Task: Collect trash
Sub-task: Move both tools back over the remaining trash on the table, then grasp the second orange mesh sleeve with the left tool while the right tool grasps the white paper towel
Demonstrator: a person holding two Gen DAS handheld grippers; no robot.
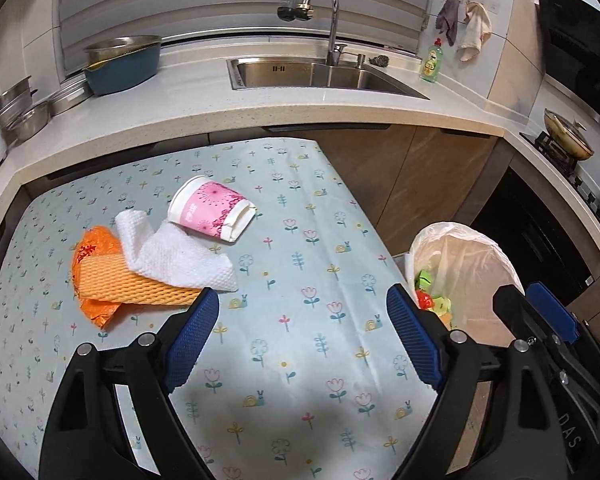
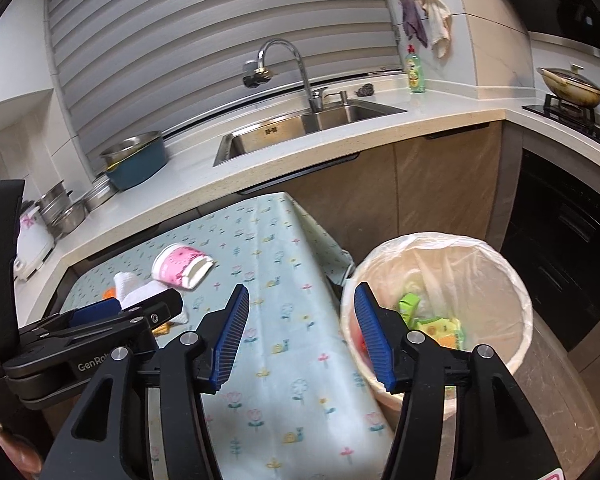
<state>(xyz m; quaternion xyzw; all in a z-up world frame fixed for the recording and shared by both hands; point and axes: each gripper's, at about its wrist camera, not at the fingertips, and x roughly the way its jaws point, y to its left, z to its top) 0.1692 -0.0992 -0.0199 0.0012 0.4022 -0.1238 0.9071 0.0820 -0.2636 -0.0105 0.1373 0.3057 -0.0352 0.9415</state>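
Now, step: next pickup; both tools empty, trash left on bench (image 1: 308,360).
L gripper (image 1: 302,332): jaws wide, nothing between; hangs over near bench, foam net just past its left pad.
R gripper (image 2: 302,334): jaws partly apart, empty; sits over bench edge w/ bin at right.
Trash left: paper cup (image 1: 210,210) on its side, far-centre; white tissue (image 1: 172,258) draped over orange foam net (image 1: 140,292) and orange wrapper (image 1: 96,256), left side.
How-to: probably take cup first w/ L, pinch across crushed wall mid-body; for tissue, come low and grab a raised fold, else net may drag along.
Bin (image 2: 440,300): right of bench, white liner; holds green packets, sth red; plenty of room.
Blue basin (image 1: 124,66): far counter, metal bowl inside.
Sink (image 1: 320,74): looks empty.
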